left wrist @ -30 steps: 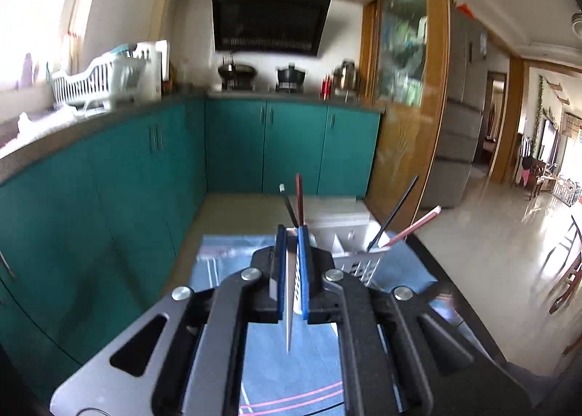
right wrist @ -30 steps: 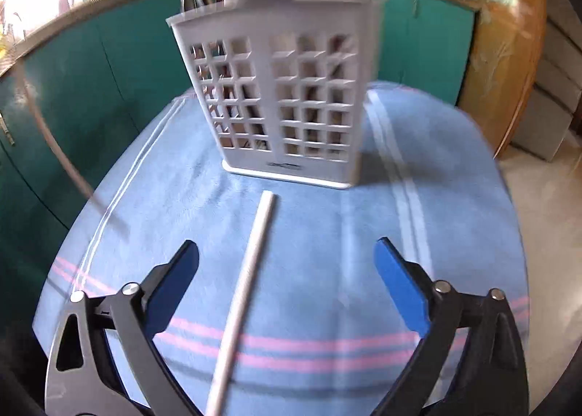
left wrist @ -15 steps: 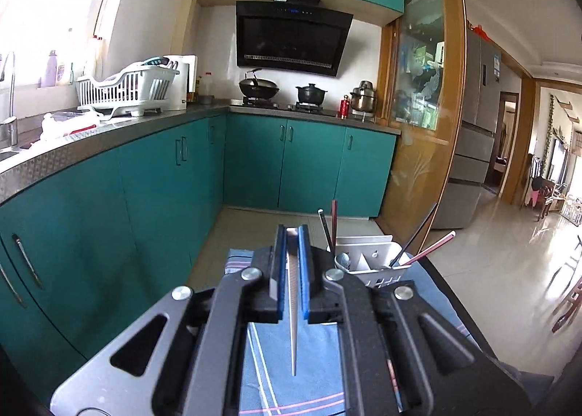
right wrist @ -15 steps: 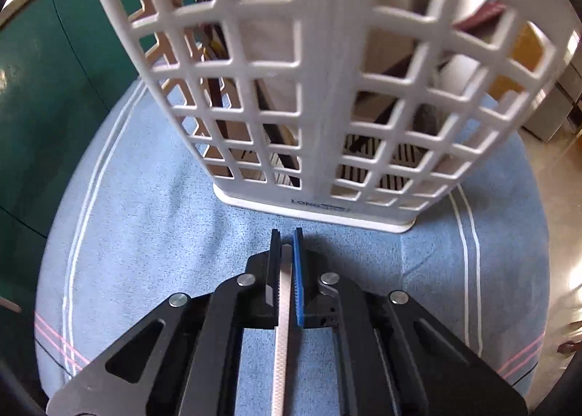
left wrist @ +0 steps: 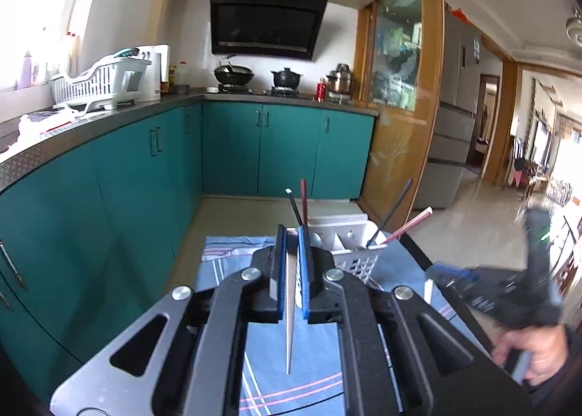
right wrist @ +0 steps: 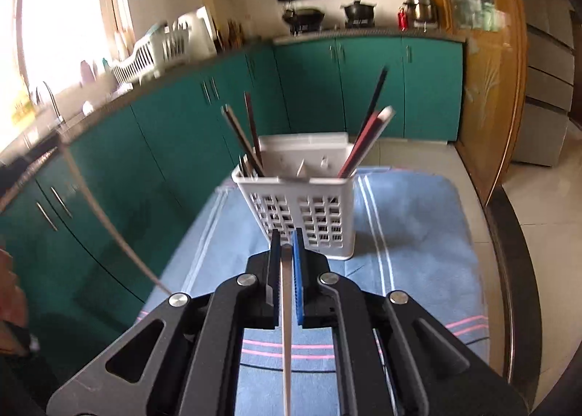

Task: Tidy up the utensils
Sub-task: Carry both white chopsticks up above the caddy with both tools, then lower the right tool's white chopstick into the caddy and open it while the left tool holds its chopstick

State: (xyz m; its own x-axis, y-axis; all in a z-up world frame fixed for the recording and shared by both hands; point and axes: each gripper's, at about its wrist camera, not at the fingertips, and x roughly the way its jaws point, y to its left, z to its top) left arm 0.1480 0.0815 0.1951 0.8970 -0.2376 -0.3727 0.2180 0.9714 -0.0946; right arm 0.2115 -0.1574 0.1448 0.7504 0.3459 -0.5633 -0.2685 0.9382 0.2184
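A white lattice utensil basket stands on a blue striped cloth and holds several chopsticks. My right gripper is shut on a white chopstick and is lifted in front of the basket. My left gripper is shut on another white chopstick and is held above the cloth, left of the basket. The right gripper shows blurred at the right edge of the left wrist view.
Teal cabinets line the left and back. A counter holds a white dish rack, with pots on the stove. A wooden door frame stands right of the table. The table's dark edge runs along the right.
My right gripper closed on the white chopstick on the cloth, then lifted it and drew back from the basket. My left gripper keeps its chopstick and has shifted slightly.
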